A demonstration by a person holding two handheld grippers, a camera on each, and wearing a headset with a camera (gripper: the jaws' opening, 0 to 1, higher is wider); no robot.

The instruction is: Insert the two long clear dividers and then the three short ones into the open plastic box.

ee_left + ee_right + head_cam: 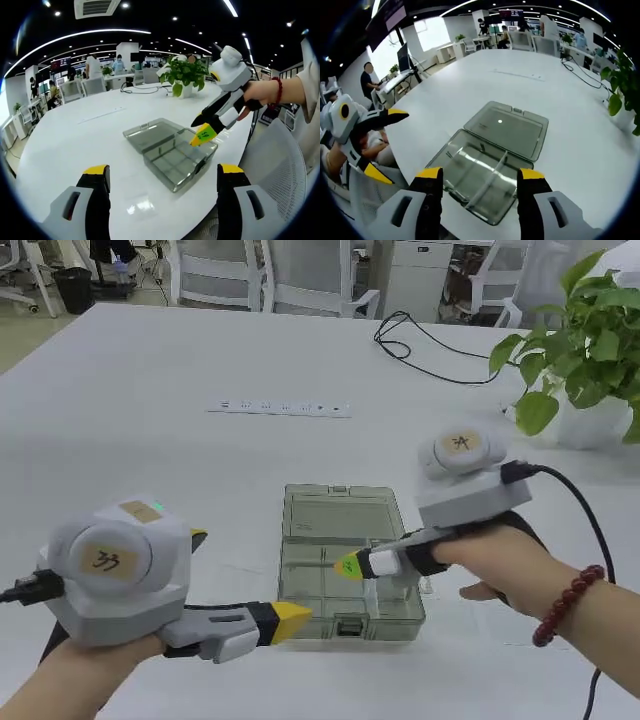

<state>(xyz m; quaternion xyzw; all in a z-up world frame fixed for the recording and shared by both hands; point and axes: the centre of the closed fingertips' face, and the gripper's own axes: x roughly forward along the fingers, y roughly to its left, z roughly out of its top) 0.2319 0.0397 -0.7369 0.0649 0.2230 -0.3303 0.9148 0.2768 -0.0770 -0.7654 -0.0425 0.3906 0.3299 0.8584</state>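
**Both grippers empty at the open plastic box**

At the lower left of the head view, the left hand-held gripper [162,172] has its jaws apart with nothing between them, just short of the plastic box [300,590]. The box sits at frame centre on the white worktop [150,440], its lid [340,512] folded away from the person. Clear dividers [487,175] already cross its base, though how many is hard to tell. The right hand-held gripper [480,175] hovers over the base, jaws likewise spread and empty. Farther off lie a power strip [280,407] and, upper right, a potted plant [585,350]. The risk I see is that nothing steadies the light box, so a jaw tip dipping in could shove it or knock a seated divider out of its slots.
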